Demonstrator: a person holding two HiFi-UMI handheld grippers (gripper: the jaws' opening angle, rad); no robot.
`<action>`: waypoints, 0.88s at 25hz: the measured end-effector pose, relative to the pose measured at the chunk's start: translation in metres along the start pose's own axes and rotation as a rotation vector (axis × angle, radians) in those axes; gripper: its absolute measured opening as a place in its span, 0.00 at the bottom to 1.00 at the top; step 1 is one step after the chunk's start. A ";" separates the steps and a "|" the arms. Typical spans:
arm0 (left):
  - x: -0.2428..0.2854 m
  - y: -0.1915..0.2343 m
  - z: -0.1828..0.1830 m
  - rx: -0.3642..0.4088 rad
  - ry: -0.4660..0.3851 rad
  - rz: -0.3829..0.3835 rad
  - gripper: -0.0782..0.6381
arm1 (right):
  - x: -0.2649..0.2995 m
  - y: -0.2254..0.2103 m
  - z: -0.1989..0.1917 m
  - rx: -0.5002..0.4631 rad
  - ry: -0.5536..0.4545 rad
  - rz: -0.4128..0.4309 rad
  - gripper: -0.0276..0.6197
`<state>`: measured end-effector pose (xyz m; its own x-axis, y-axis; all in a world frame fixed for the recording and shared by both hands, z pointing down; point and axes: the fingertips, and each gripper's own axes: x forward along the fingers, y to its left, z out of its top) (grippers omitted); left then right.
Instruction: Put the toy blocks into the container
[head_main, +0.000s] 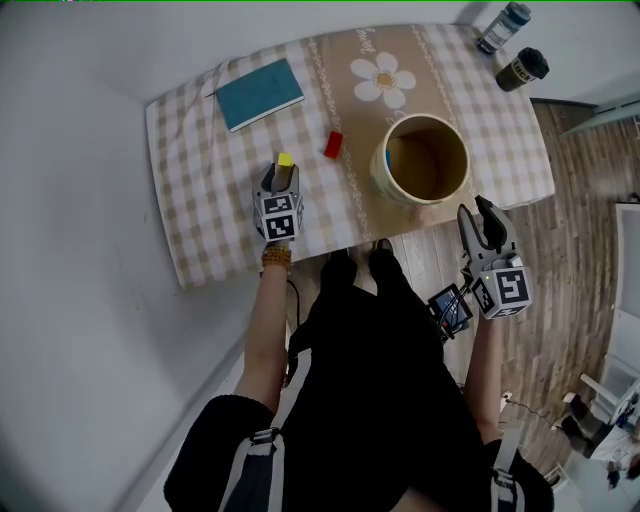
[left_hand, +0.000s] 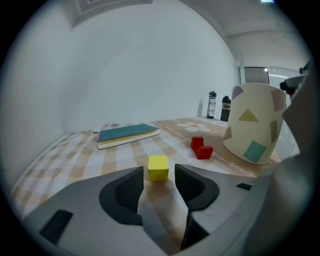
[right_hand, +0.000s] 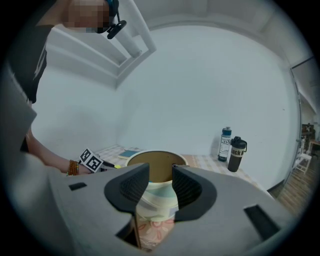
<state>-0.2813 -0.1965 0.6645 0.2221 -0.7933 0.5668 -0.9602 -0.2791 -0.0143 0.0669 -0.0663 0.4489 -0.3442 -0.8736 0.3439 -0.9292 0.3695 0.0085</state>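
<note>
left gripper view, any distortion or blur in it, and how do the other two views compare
Left gripper view: fisheye bend, dark corners; yellow block sharp, the left claw near the lens dim and soft. Right gripper view: same round vignette, container rim clear. Head view: wide-angle, tablecloth edges bow, soft light, no glare.

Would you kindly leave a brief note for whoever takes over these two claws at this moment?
Left claw: open, small yellow cube block at its tips, not gripped.
Right claw: open, empty, past the near edge of the checked tablecloth, pointing at the cream round container with coloured shapes.
Red notched block: on the cloth, between cube and container.
Done: no block shows inside the container.
Left: grip the yellow cube, drop it in, then the red block.
</note>
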 end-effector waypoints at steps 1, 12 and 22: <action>0.001 -0.001 -0.001 0.007 0.007 -0.003 0.40 | 0.000 0.001 0.000 0.001 0.000 -0.002 0.27; 0.011 -0.004 -0.005 0.017 0.088 -0.016 0.34 | 0.000 -0.003 0.004 0.012 -0.013 -0.013 0.27; 0.000 -0.004 0.006 0.012 0.069 0.002 0.31 | -0.005 -0.015 -0.001 0.015 0.000 -0.024 0.27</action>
<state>-0.2769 -0.1986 0.6595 0.2080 -0.7545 0.6224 -0.9584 -0.2845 -0.0246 0.0832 -0.0670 0.4479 -0.3221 -0.8822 0.3434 -0.9391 0.3438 0.0022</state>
